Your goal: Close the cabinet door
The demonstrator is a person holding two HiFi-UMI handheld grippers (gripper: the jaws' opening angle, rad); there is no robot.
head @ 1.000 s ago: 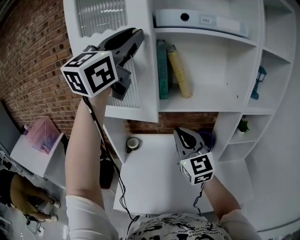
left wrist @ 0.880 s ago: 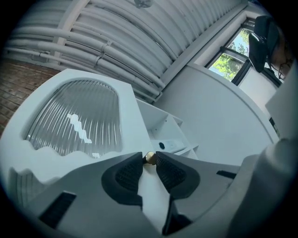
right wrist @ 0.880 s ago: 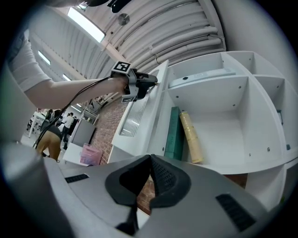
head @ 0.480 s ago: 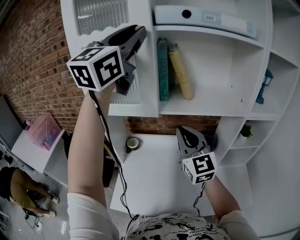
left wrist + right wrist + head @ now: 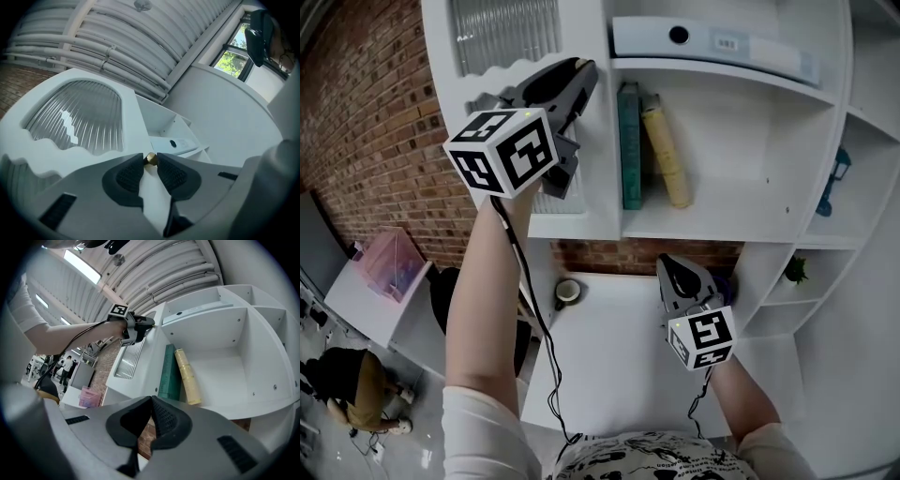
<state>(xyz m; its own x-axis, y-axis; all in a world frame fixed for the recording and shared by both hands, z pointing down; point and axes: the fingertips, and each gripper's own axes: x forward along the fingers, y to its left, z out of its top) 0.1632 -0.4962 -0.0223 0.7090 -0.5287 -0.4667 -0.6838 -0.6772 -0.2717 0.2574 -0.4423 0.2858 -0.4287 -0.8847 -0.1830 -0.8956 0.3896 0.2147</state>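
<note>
My left gripper (image 5: 581, 75) is clamped on the small brass knob (image 5: 150, 158) at the free edge of the cabinet door (image 5: 79, 117), which stands ajar at the upper left corner of the shelf unit (image 5: 722, 141). My right gripper (image 5: 150, 401) hangs lower, jaws together on nothing.

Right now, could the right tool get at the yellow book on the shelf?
Probably yes. The door, held at its knob by the left tool, stands open to the left, and nothing lies between the right tool and the yellow book. That tool's shut jaws would need to open.
</note>
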